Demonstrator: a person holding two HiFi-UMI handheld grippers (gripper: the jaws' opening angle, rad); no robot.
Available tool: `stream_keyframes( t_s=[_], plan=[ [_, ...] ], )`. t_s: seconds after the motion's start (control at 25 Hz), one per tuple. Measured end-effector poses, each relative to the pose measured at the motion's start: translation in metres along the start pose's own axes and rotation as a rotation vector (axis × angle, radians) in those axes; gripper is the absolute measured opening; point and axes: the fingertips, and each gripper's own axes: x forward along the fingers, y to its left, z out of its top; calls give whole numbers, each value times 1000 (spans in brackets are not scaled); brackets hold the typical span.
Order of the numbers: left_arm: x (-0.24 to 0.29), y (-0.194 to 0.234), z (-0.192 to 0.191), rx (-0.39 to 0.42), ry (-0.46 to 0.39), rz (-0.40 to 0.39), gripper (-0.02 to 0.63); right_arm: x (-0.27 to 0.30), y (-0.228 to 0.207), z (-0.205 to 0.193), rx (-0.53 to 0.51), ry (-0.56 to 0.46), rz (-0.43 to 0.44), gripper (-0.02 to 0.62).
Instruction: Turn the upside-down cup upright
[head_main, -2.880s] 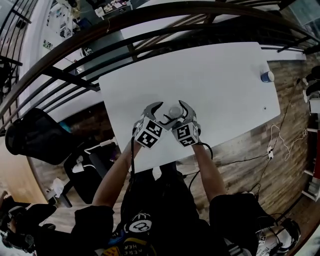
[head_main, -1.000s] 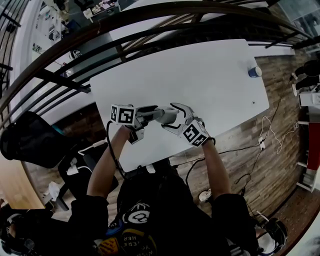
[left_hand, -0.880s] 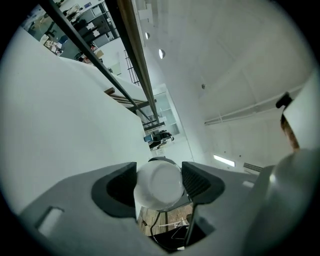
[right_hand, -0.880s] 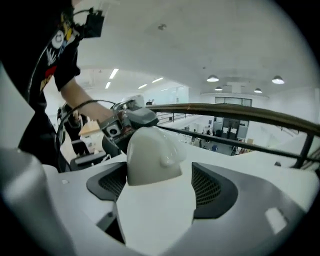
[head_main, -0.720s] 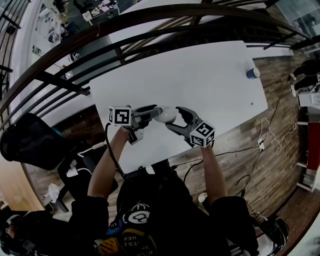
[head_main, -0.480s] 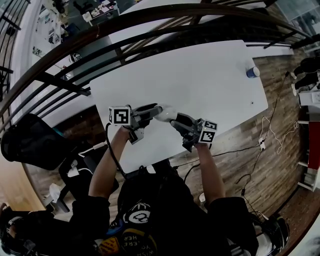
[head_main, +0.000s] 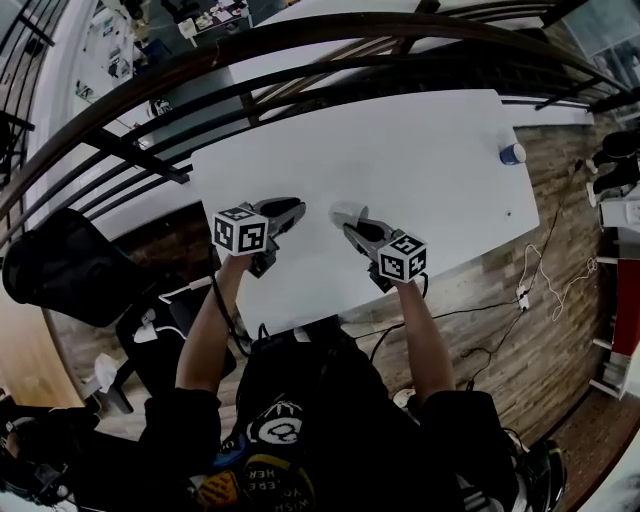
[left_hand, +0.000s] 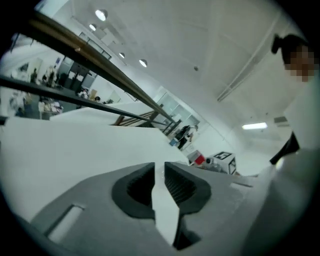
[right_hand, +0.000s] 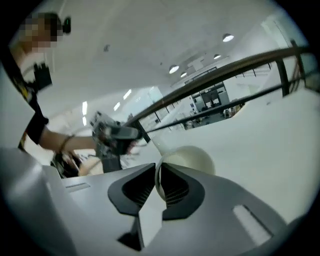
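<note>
A small white cup (head_main: 343, 212) is over the white table (head_main: 430, 150), left of its middle near the front edge. My right gripper (head_main: 352, 224) is shut on it, and its jaws have just been closing. In the right gripper view the pads (right_hand: 172, 185) pinch the cup's thin wall at the rim, and the rounded cup (right_hand: 192, 157) bulges beyond them. Whether it stands upright I cannot tell. My left gripper (head_main: 292, 208) is a short way left of the cup, apart from it. Its jaws (left_hand: 160, 167) have just been closing to a narrow slit with nothing between them.
A small blue-capped thing (head_main: 511, 153) sits at the table's far right corner. Dark railing bars (head_main: 300, 60) run beyond the far edge. A black chair (head_main: 60, 270) stands at the left, and cables (head_main: 545, 280) lie on the wood floor at the right.
The left gripper has let go of the cup, drawn left and narrowed its jaws. The right gripper has closed on the cup and rolled its wrist, so its marker cube now faces up.
</note>
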Motion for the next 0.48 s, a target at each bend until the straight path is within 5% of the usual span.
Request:
stream_keyframes(
  t_s=[0.08,0.16,0.48],
  plan=[
    [-11,13,-10,66,30,113,5,19,-19,-24,-203,219,-137,34],
    [-19,15,-19,119,39,169,5,38,-32,-39,-383,425,-204,34],
    [-50,-2,-37,152,-21,240,5,88,-50,-48,-730,882,-235,34]
  ],
)
